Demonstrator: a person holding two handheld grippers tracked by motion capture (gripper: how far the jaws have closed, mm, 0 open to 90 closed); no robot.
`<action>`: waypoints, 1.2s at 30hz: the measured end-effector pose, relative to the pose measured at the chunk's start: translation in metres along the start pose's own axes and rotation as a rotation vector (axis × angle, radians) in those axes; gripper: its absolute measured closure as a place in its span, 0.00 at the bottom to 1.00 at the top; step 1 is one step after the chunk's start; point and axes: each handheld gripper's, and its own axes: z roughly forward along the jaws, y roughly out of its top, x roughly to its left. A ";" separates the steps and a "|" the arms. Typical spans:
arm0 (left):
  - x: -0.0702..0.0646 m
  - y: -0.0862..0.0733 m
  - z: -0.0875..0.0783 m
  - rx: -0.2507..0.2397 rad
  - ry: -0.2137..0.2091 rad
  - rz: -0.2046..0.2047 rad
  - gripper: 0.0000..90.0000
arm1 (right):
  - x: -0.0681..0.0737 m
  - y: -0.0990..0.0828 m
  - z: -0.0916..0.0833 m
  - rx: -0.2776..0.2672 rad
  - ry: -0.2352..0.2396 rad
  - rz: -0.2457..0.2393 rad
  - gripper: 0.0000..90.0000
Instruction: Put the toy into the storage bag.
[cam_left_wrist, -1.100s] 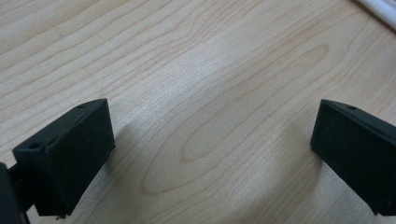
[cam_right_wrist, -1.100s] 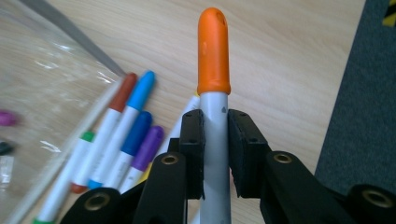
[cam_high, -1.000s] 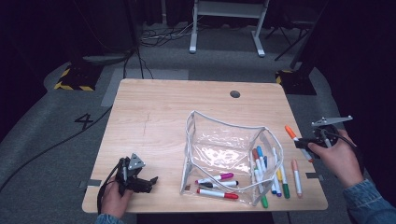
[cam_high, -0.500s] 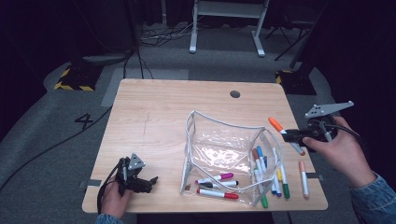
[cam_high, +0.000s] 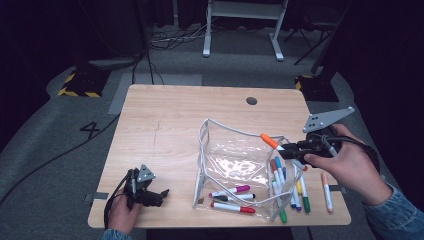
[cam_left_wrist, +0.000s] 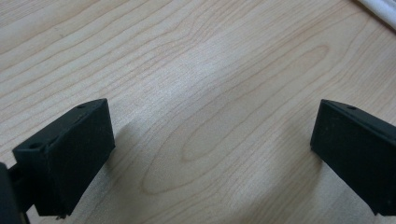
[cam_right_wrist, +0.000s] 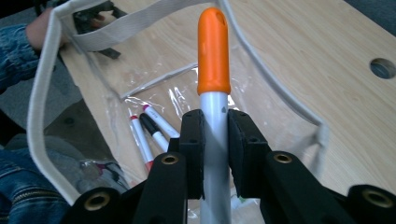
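Now the right tool pinches a smooth orange-capped marker over the clear pouch.

A light wooden tabletop stands on grey carpet in a dim room. Black cables trail beyond it, near a white stand and yellow-black hazard blocks.
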 end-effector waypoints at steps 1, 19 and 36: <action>0.000 0.000 0.000 0.000 0.000 0.000 0.00 | 0.003 0.002 0.002 0.005 0.008 -0.010 0.86; 0.000 0.000 0.000 0.000 0.000 0.000 0.00 | 0.047 0.031 0.052 0.106 0.173 -0.176 0.86; 0.000 0.000 0.000 0.000 0.000 0.000 0.00 | 0.065 0.036 0.109 0.247 0.261 -0.234 0.86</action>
